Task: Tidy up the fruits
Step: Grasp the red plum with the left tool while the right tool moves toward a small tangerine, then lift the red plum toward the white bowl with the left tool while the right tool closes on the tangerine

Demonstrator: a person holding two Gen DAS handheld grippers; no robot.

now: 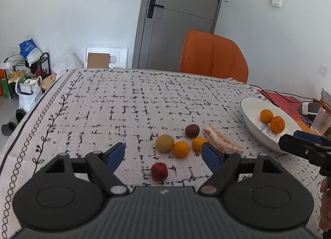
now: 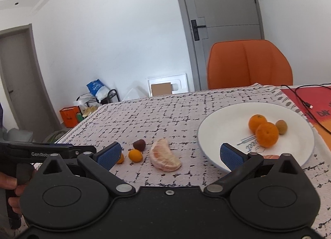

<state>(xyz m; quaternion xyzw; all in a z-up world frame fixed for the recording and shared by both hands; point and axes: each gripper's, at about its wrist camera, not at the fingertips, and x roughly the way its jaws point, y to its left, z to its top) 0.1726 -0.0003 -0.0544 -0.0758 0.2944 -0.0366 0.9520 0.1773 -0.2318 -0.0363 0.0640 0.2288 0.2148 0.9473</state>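
- A table (image 1: pixel 115 102) under a white cloth with black dashes fills the room's middle; an orange chair (image 1: pixel 213 57) stands at its far side, at twelve o'clock.
- A white plate (image 2: pixel 223 123), at two o'clock from the loose fruit, holds two oranges (image 2: pixel 263 131) and a small brownish fruit (image 2: pixel 281 126).
- The left gripper (image 1: pixel 163 154) hangs wide open and empty over the loose fruit.
- The right gripper (image 2: pixel 170 156), jaws also spread and empty, hovers by the plate's near rim.
- A peeled citrus wedge (image 1: pixel 222 142) lies nearest the plate.
- Two small oranges (image 1: pixel 181 149), a tan fruit (image 1: pixel 164 143), a dark fruit (image 1: pixel 192 130) and a red fruit (image 1: pixel 159 171) sit clustered on the cloth.
- Judgement: gathering is partway; next, lower one claw around a loose fruit, squeeze gently, carry it to the plate.
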